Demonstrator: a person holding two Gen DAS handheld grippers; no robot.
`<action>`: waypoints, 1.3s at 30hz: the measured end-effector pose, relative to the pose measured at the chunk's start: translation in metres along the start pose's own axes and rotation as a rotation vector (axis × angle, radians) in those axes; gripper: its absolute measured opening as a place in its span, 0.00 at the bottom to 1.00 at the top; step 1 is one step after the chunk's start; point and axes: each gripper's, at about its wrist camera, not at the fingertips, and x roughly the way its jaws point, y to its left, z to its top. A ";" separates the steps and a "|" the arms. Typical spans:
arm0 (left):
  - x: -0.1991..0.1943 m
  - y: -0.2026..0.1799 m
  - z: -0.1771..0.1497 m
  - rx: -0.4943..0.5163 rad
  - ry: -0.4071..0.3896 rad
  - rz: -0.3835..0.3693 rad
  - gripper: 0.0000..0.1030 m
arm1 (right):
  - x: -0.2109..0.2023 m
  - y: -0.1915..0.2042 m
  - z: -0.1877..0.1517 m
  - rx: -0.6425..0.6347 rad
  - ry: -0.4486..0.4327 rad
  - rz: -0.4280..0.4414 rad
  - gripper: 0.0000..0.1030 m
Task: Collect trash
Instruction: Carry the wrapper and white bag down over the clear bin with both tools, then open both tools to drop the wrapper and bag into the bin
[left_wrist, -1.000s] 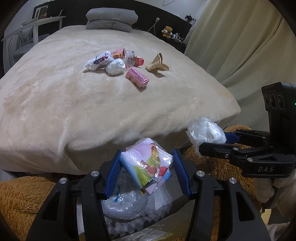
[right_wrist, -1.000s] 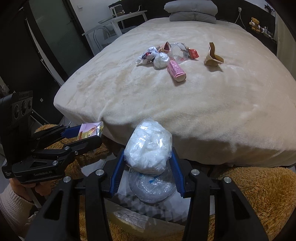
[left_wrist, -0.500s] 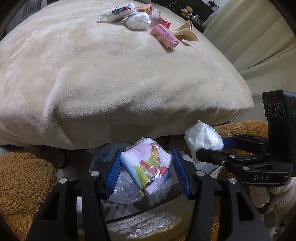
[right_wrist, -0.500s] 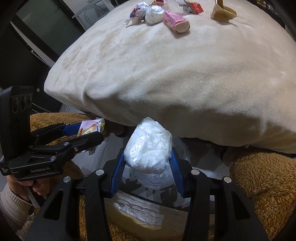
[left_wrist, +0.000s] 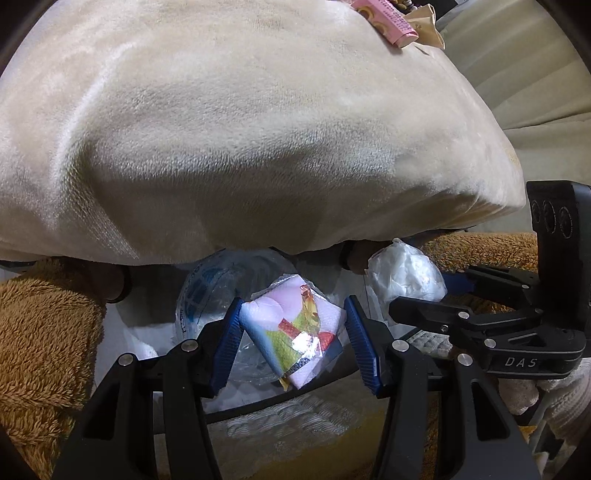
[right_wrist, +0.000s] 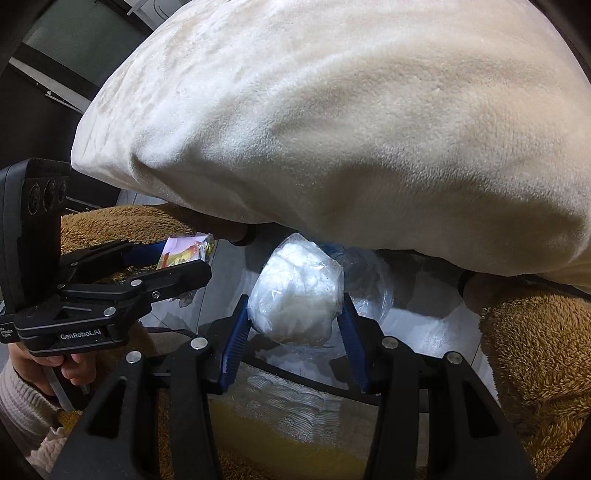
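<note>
My left gripper (left_wrist: 291, 343) is shut on a pink and green printed packet (left_wrist: 293, 332), held low in front of the bed's foot. My right gripper (right_wrist: 293, 317) is shut on a white crumpled plastic ball (right_wrist: 295, 291). Each gripper shows in the other's view: the right one (left_wrist: 391, 295) with its ball (left_wrist: 404, 277), the left one (right_wrist: 195, 254) with its packet (right_wrist: 184, 251). Both hang over a bin (left_wrist: 258, 402) lined with clear plastic (left_wrist: 207, 291). A pink carton (left_wrist: 384, 20) and a tan paper piece (left_wrist: 428, 26) lie on the bed top.
The cream blanket (left_wrist: 240, 129) of the bed bulges over the bin and fills the upper view. Brown fluffy rug (left_wrist: 40, 332) lies left and right (right_wrist: 535, 350) of the bin. A dark doorway (right_wrist: 48, 74) is at far left.
Both grippers have dropped and tipped downward with their loads, from bed height to just over the bin. Most trash on the bed has left the view.
</note>
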 end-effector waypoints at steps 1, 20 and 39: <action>0.002 0.000 0.000 -0.003 0.008 0.000 0.52 | 0.002 -0.001 0.000 0.001 0.007 0.003 0.46; 0.006 0.004 0.001 -0.024 0.045 0.001 0.63 | 0.004 -0.003 0.007 0.029 0.013 0.033 0.60; -0.029 -0.006 0.003 0.018 -0.065 0.018 0.63 | -0.037 -0.008 0.002 0.032 -0.094 -0.004 0.60</action>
